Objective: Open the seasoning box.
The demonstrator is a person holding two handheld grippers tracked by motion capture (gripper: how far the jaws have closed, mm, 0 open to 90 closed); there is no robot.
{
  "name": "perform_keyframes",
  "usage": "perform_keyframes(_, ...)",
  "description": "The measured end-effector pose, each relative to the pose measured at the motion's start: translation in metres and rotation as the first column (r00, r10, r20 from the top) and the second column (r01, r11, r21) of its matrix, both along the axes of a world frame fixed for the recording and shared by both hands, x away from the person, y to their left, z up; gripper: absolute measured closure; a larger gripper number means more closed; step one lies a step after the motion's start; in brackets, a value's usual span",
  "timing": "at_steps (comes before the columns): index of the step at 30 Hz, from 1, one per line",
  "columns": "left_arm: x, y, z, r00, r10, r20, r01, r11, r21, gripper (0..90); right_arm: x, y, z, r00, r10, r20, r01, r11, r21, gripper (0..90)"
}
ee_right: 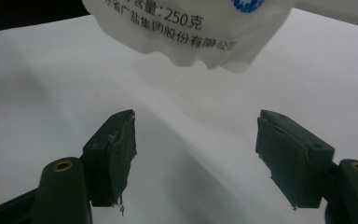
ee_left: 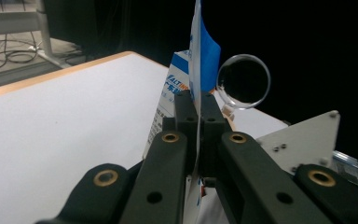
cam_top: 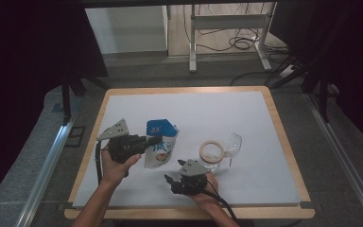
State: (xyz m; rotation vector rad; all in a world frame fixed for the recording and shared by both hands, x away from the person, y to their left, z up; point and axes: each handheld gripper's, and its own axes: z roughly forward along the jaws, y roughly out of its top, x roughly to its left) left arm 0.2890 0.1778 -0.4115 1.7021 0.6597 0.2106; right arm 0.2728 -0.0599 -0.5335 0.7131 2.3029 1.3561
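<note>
"250克" on salt bag (ee_right: 186,28)

Tape roll (cam_top: 211,151) beside wine glass (cam_top: 232,144)

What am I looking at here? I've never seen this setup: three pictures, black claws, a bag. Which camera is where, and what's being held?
No robot here: a person holds a hand tool with two black jaws in each hand. The high view looks down on the table from above the person. The other two pictures come from cameras riding on the tools, looking along their jaws.

The left tool is shut on the edge of a white and blue bag; its own view shows the jaws pinching the bag. The right tool is open and holds nothing; in its view the bag's bottom hangs in front of it.

Also on the table: a clear jar and a tipped clear glass beside it.
</note>
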Motion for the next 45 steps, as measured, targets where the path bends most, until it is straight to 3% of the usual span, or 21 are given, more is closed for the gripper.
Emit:
perform_keyframes(12,-0.001,-0.009,-0.001,0.9999,-0.012,-0.006,0.012,0.9999,-0.01,90.0,0.006,0.008,0.001,0.9969,-0.077,0.021,0.076,0.997,0.023,28.4)
perform_keyframes(20,-0.001,-0.012,-0.002,0.9998,-0.018,-0.009,0.018,0.9998,-0.01,90.0,0.006,0.011,0.002,0.988,-0.147,0.046,0.145,0.988,0.056,28.5)
perform_keyframes(29,-0.002,-0.014,0.001,0.9997,-0.022,-0.006,0.022,0.9997,-0.011,90.0,0.005,0.017,-0.003,0.9882,-0.138,0.066,0.136,0.99,0.042,28.4)
perform_keyframes(37,-0.003,-0.015,0.002,0.9996,-0.028,-0.007,0.028,0.9994,-0.021,90.0,0.004,0.017,-0.001,0.9843,-0.15,0.093,0.145,0.987,0.064,28.6)
perform_keyframes(42,0.001,-0.016,0.001,0.9995,-0.025,-0.018,0.025,0.9992,-0.032,90.0,0.0,0.017,0.0,0.9822,-0.125,0.14,0.118,0.991,0.057,33.8)
perform_keyframes(45,0.004,-0.017,0.001,0.9995,-0.02,-0.024,0.02,0.9994,-0.029,90.0,0.0,0.015,0.0,0.983,-0.122,0.137,0.116,0.992,0.057,38.8)
